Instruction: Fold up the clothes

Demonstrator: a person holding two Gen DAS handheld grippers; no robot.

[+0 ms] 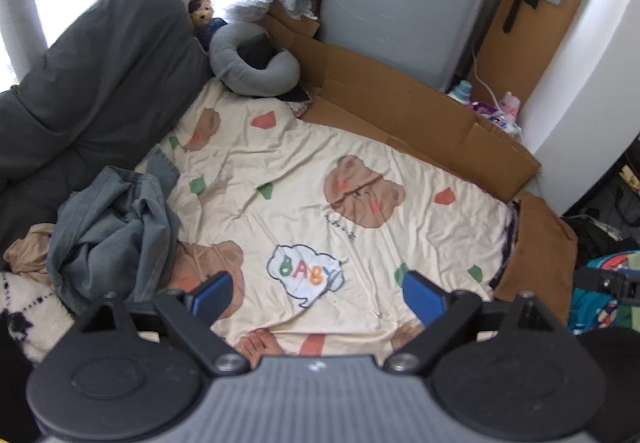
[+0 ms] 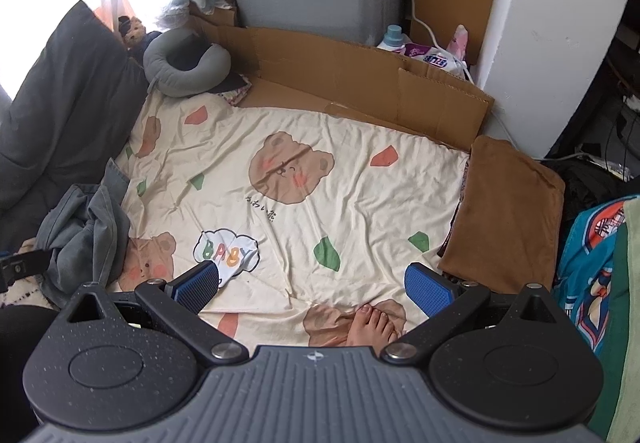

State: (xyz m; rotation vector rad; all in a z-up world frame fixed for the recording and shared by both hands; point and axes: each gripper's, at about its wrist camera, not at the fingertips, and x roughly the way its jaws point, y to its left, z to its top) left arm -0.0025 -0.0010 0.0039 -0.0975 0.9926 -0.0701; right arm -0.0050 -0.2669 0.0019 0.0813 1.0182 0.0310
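Crumpled grey garment (image 1: 108, 231), heaped at the left edge of the bear-print sheet (image 1: 320, 171), beside a dark cushion (image 1: 92, 75). A folded brown cloth (image 2: 508, 211) lies at the sheet's right edge. Left gripper (image 1: 318, 295) and right gripper (image 2: 314, 283) hover above the sheet, jaws spread wide, holding nothing. A bare foot (image 2: 372, 327) rests near the right gripper.

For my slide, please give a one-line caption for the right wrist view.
Open right gripper above a cream bear-print sheet, crumpled grey-blue garment left, folded brown cloth right.
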